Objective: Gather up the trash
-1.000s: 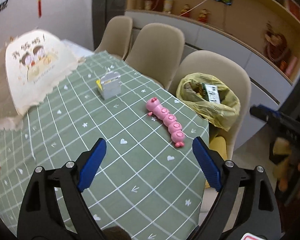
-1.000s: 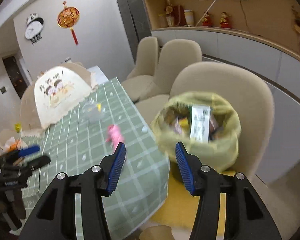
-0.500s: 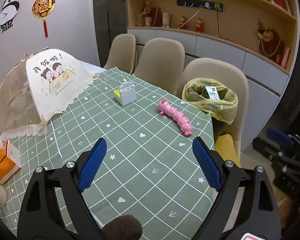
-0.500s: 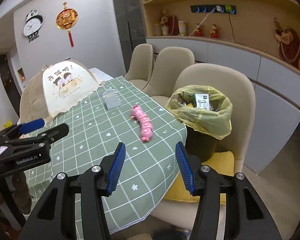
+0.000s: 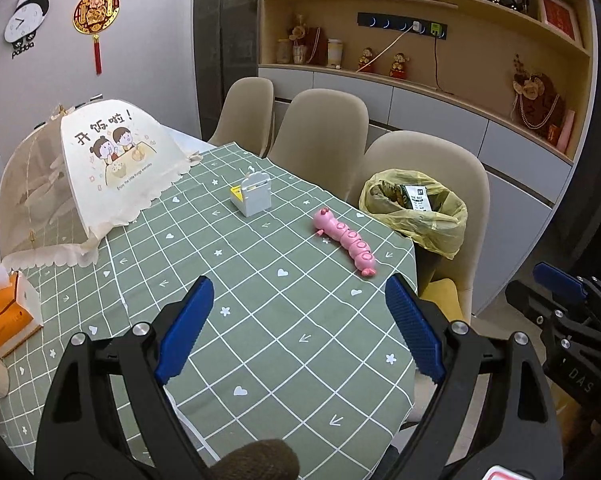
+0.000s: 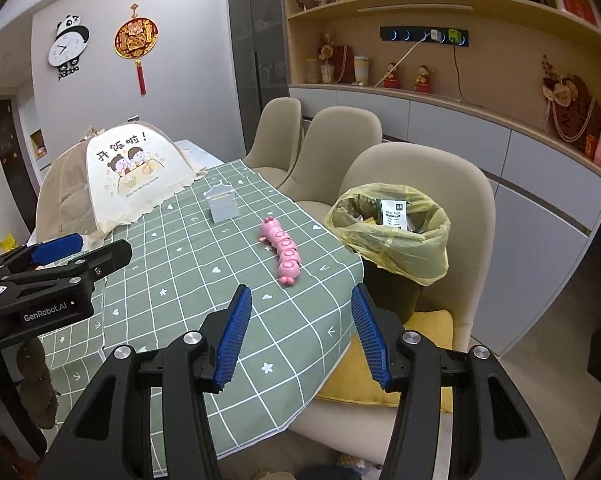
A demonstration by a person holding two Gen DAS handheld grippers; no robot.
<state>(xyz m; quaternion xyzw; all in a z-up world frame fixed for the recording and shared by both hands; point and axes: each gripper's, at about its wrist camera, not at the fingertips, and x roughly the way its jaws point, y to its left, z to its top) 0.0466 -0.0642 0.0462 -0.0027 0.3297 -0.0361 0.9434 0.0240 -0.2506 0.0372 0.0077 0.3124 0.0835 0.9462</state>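
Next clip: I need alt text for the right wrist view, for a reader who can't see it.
The open right tool hovers over the near corner of a green checked table, holding nothing. Ahead lie a pink caterpillar toy and a small grey box; a yellow-lined trash bin sits on a chair to the right.

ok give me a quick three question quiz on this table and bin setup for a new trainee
1. True or false: the left gripper and the right gripper are both open and hold nothing.
2. Multiple choice: where does the trash bin with the yellow bag stand? A) on the tablecloth B) on the seat of the nearest chair C) under the mesh food cover
3. Fill in: the pink caterpillar toy lies on the green checked tablecloth between the grey box and the ____.

Key: 1 true; 2 B; 3 trash bin
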